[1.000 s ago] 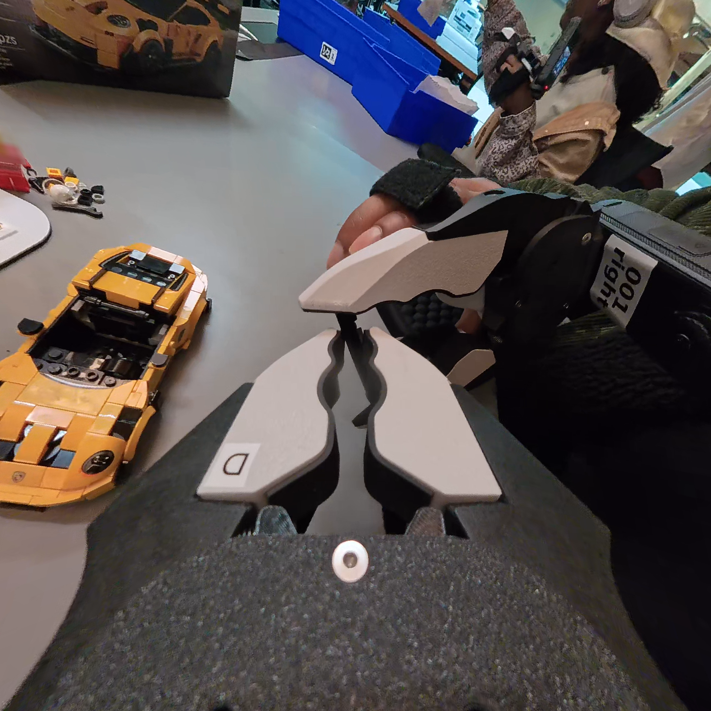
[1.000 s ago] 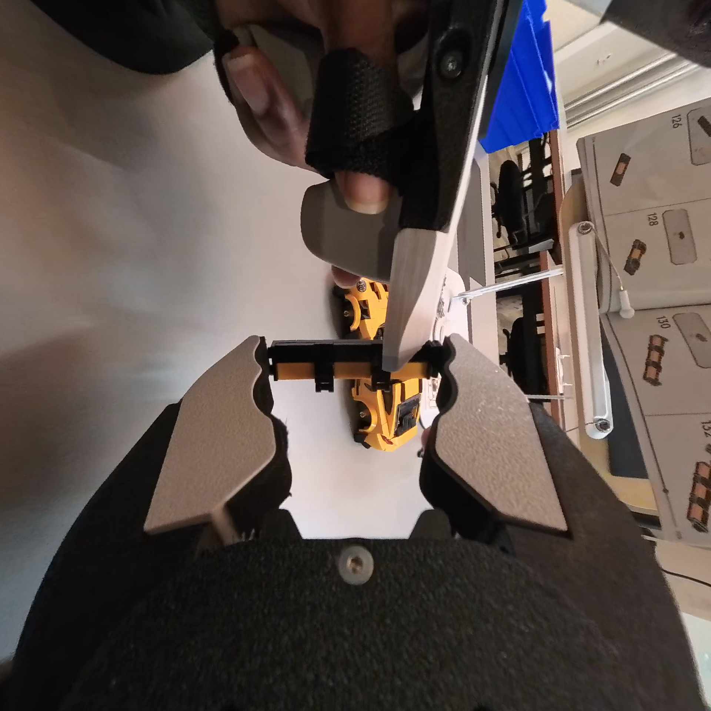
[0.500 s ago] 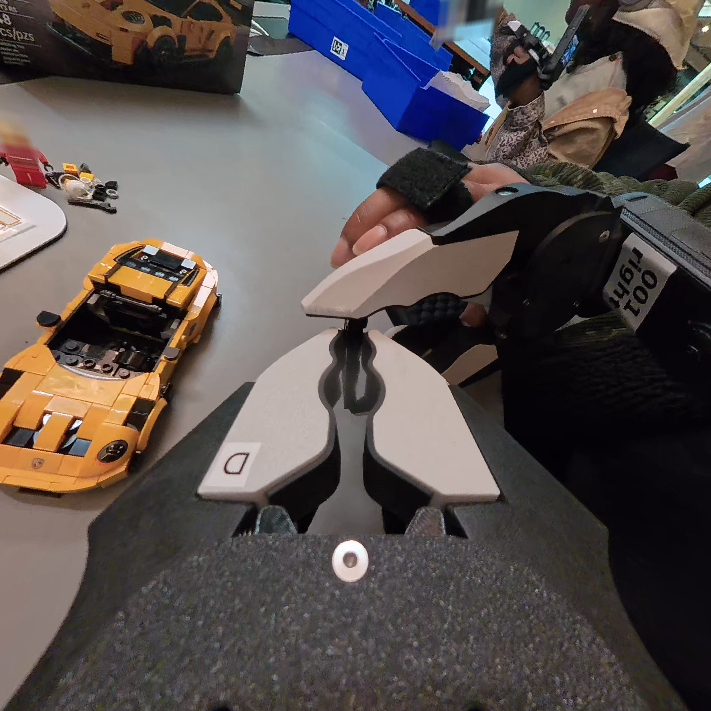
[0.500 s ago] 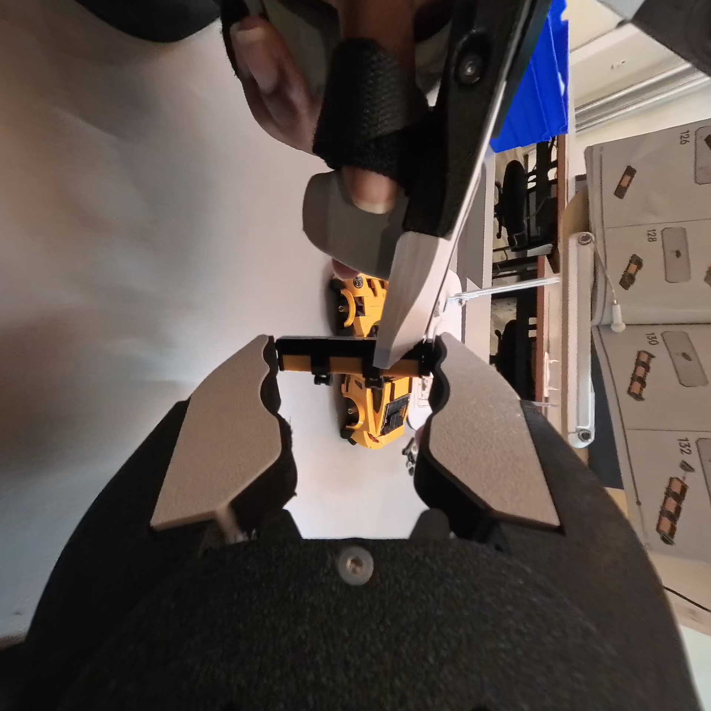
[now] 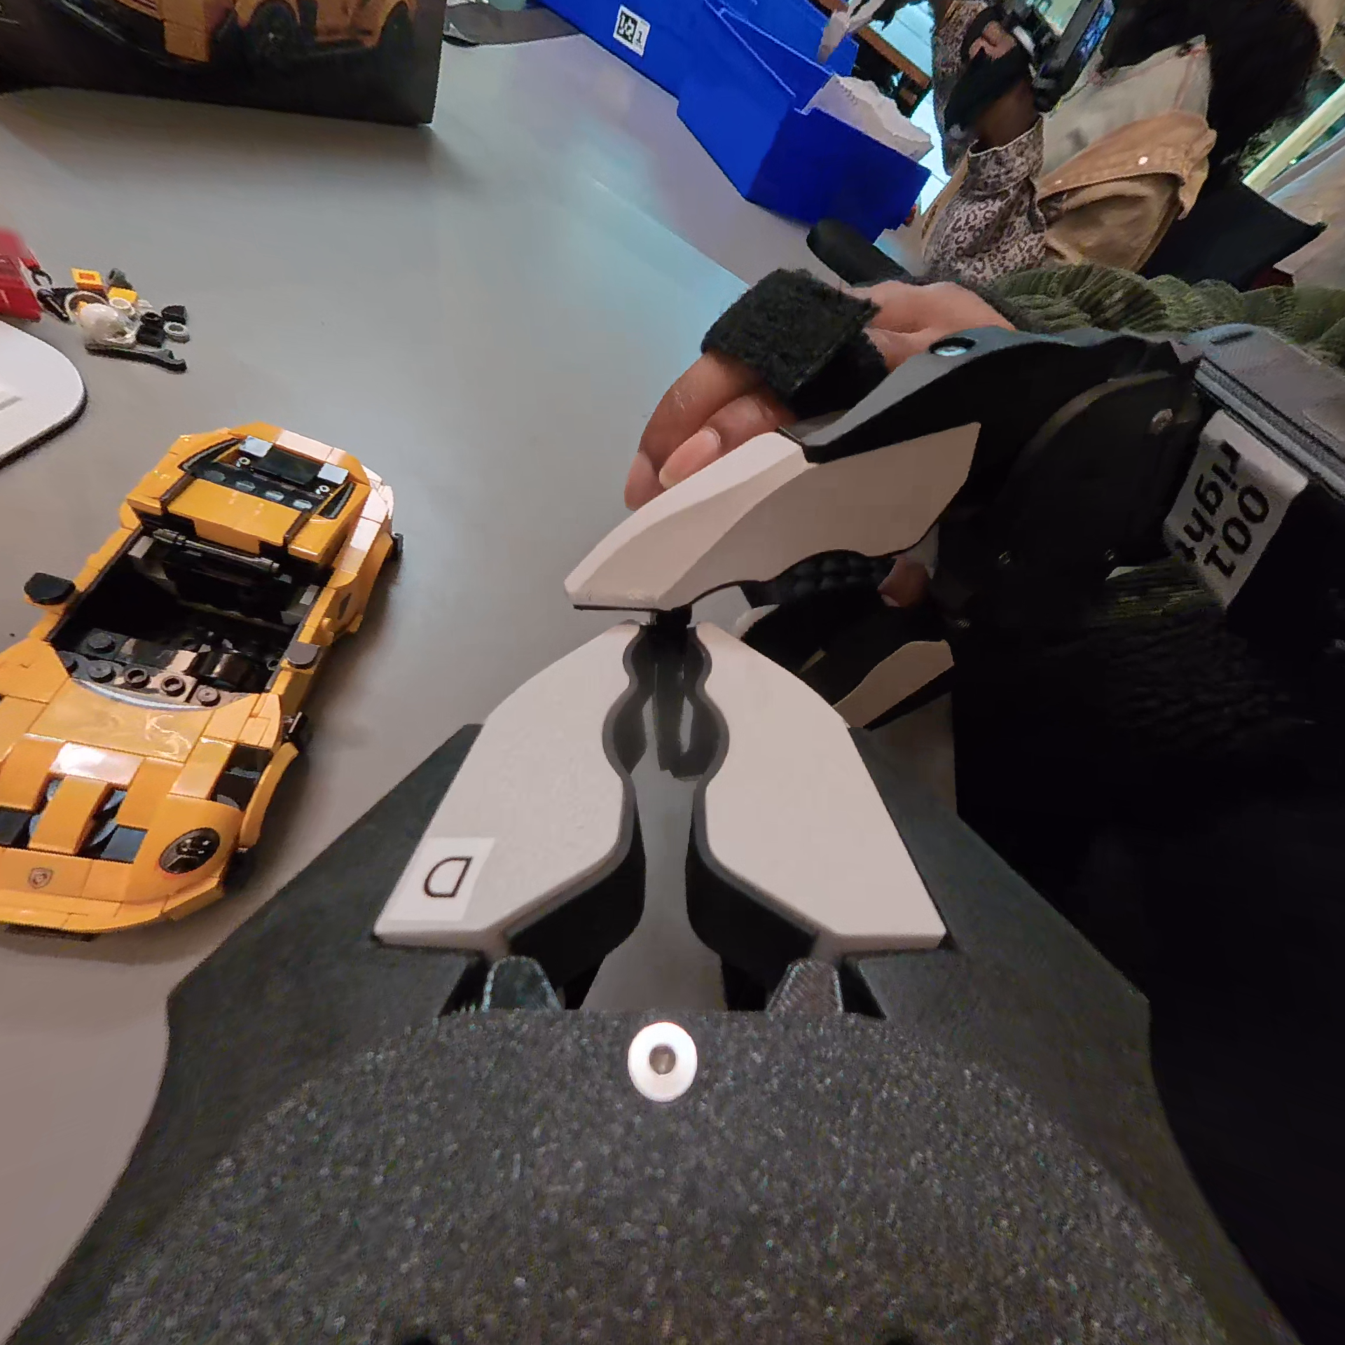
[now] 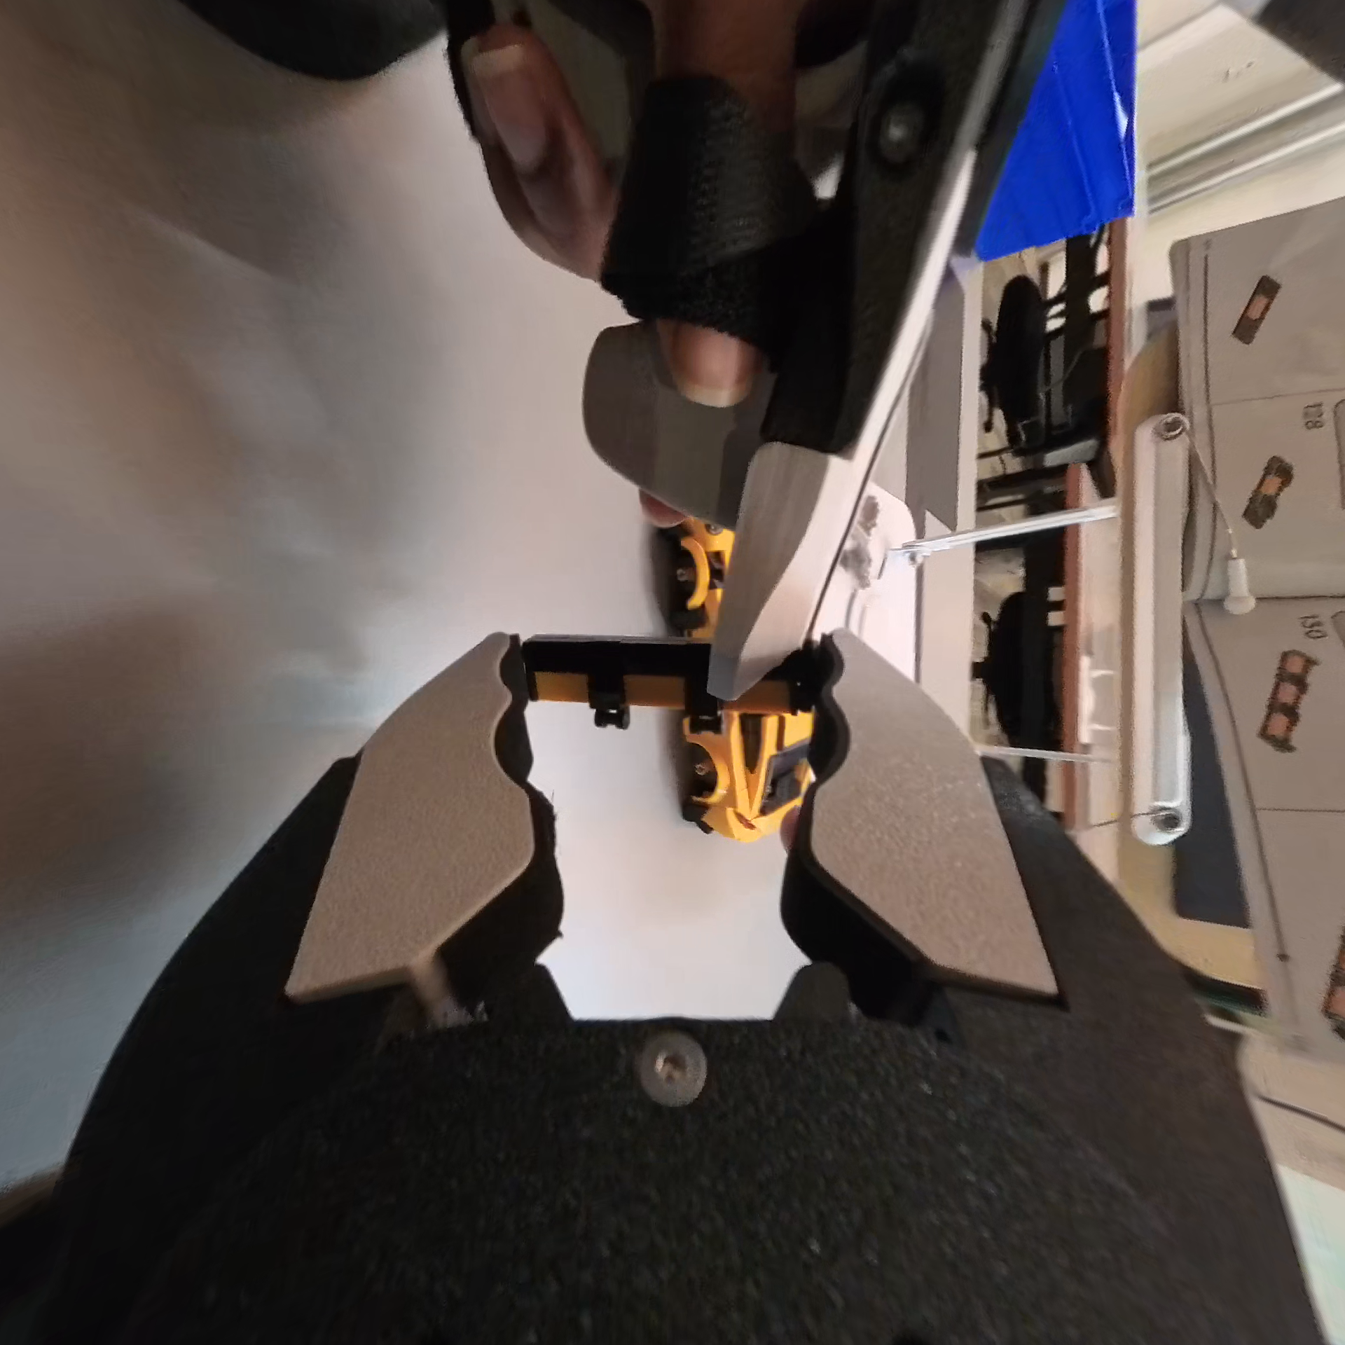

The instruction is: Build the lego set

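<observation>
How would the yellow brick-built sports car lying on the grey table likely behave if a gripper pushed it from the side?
The yellow brick-built sports car probably slides rather than tips: it sits low and wide on the smooth grey table. It looks stiff but fragile, since small parts like its black side mirror could pop off. Pushed lengthwise, it might roll, though its wheels are barely visible.
</observation>
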{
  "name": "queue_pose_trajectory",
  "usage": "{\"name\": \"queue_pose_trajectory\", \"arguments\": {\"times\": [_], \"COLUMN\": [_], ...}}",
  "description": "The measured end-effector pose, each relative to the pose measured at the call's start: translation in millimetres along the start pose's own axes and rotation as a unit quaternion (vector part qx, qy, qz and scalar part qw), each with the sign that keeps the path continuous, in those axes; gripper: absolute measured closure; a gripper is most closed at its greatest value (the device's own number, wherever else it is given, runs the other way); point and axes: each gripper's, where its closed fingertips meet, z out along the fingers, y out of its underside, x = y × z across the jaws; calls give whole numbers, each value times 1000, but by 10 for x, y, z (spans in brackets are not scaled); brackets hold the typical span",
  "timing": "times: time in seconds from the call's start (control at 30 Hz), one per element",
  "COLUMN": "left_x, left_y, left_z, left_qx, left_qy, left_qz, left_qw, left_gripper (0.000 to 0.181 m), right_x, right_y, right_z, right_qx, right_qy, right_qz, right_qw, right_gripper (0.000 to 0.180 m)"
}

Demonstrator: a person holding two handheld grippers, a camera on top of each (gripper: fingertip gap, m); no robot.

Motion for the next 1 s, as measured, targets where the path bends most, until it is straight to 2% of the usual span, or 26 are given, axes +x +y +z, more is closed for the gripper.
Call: {"name": "queue_pose_trajectory", "arguments": {"times": [0.1, 0.13, 0.2, 0.23, 0.33, 0.4, 0.47, 0.63, 0.77, 0.93, 1.0], "left_x": [8, -15, -34, -43, -92, -87, -46, 17, 17, 119, 165], "left_y": [-48, -46, -40, -28, 24, 57, 85, 114, 142, 105, 51], "left_z": [-23, -35, -47, -44, -20, 7, 31, 50, 44, 6, -40], "left_qx": [9, 7, 3, -3, -26, -38, -45, -54, -63, -30, -2], "left_qy": [2, -11, -27, -37, -86, -105, -106, -112, -119, -80, -49], "left_qz": [6, 18, 43, 56, 141, 188, 225, 295, 337, 348, 328], "left_qw": [1000, 1000, 999, 998, 986, 976, 968, 947, 932, 933, 943], "left_gripper": [173, 173, 173, 173, 172, 172, 172, 172, 172, 171, 160], "right_x": [54, 71, 120, 143, 230, 273, 232, 65, 32, 64, 156], "right_y": [-44, -40, -27, -31, -61, -28, -9, -65, -83, -143, -191], "right_z": [-33, -54, -121, -166, -305, -334, -324, -271, -269, -374, -484], "right_qx": [43, 58, 101, 126, 186, 190, 177, 155, 162, 225, 279], "right_qy": [-3, -14, -40, -57, -103, -108, -122, -164, -173, -179, -175], "right_qz": [78, 110, 185, 224, 313, 313, 284, 212, 193, 239, 281], "right_qw": [996, 992, 977, 965, 926, 924, 934, 951, 952, 928, 902], "right_gripper": [103, 97, 98, 100, 121, 138, 146, 156, 170, 171, 172]}}
